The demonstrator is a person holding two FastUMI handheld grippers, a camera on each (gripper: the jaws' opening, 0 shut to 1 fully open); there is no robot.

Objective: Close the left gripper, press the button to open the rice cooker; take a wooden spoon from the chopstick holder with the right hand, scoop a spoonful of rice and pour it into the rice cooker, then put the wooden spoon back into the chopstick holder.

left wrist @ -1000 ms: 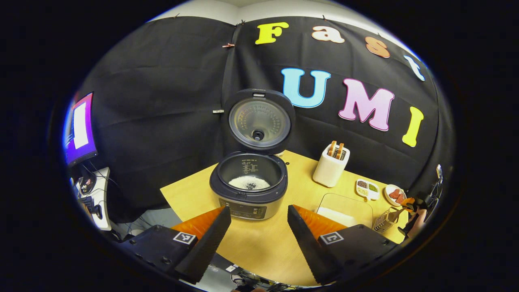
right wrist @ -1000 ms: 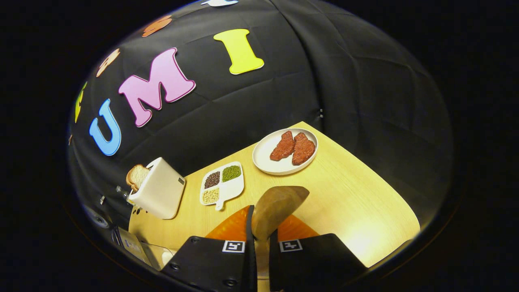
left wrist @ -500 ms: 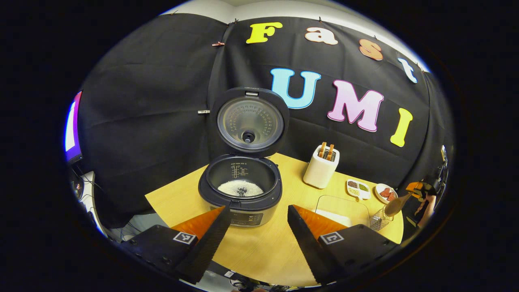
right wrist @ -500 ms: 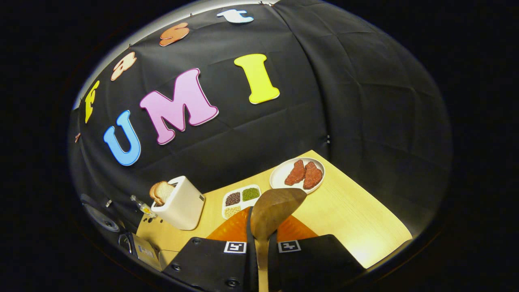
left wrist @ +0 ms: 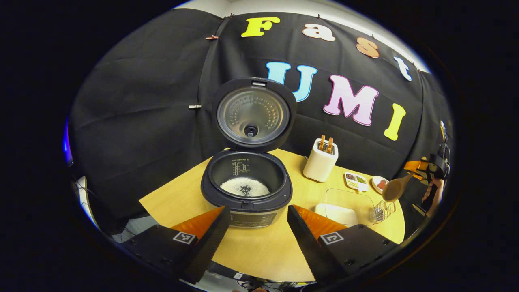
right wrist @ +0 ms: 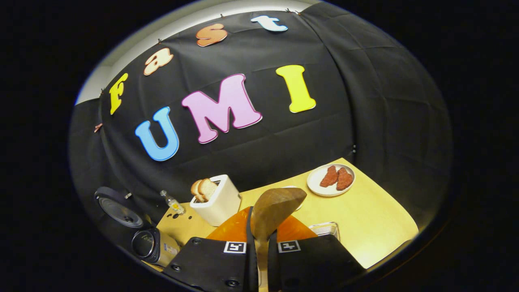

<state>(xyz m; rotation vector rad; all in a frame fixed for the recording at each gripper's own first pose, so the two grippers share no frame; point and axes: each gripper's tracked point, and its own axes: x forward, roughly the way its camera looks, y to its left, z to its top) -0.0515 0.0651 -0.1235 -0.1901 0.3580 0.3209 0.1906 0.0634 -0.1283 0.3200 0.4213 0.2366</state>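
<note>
Bright overhead light on the table [left wrist: 259, 251], glare patch at its right corner [right wrist: 365, 243]; fisheye bends every edge, far rims soft and dark.

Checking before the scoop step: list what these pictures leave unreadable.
- Wooden spoon, right gripper view: the handle is hidden between the right gripper's fingers.
- Clear rice box, left gripper view: its near side is cut off by a left gripper finger.
- Chopstick holder, left gripper view: too small to tell its contents.
- Rice cooker panel, left gripper view: too small to read.
</note>
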